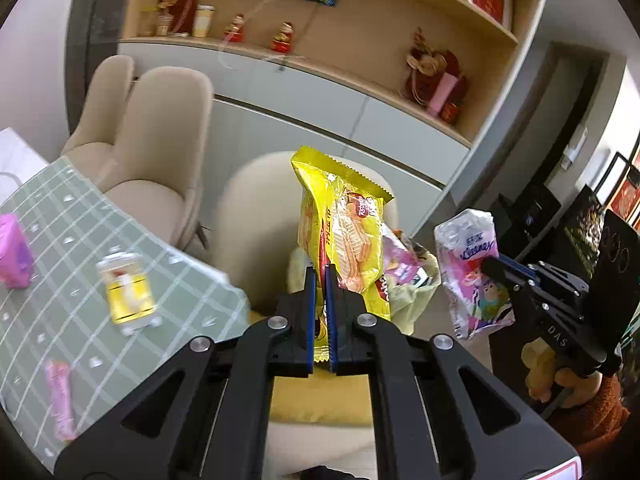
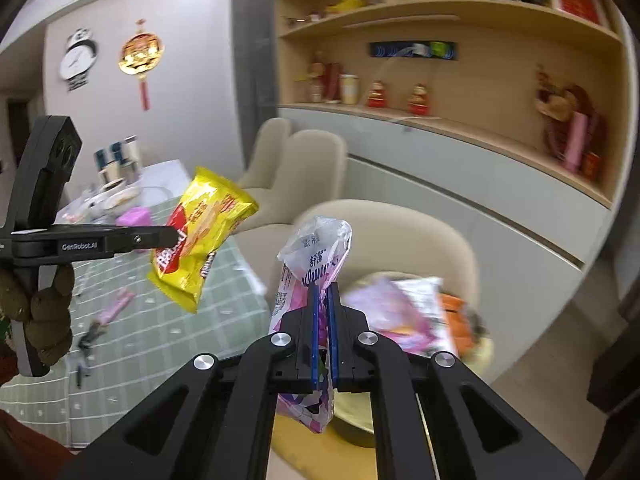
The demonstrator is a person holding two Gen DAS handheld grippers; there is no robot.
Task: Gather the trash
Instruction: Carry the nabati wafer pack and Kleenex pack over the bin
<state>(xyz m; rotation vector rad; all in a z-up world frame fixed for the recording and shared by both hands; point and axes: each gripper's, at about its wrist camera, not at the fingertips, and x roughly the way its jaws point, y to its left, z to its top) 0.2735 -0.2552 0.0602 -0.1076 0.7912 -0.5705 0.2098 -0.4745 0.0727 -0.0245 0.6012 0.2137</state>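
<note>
In the left wrist view we see open air in the upper middle of the frame, between us and the wall cabinet (image 1: 320, 112). Below centre, the beige chair (image 1: 256, 208) and the trash bag (image 1: 412, 292) just beside it block the way down. The table (image 1: 80, 240) fills the lower left, with a yellow jar (image 1: 126, 292), a pink pack (image 1: 14, 252) and a pink wrapper (image 1: 60, 400) standing well apart, bare cloth between them. The right gripper (image 1: 490, 266) with its tissue packet (image 1: 472, 272) closes off the right side. In the right wrist view, the left gripper (image 2: 176, 236) and yellow snack bag (image 2: 200, 236) bar the left middle; the centre right is free above the chair.
</note>
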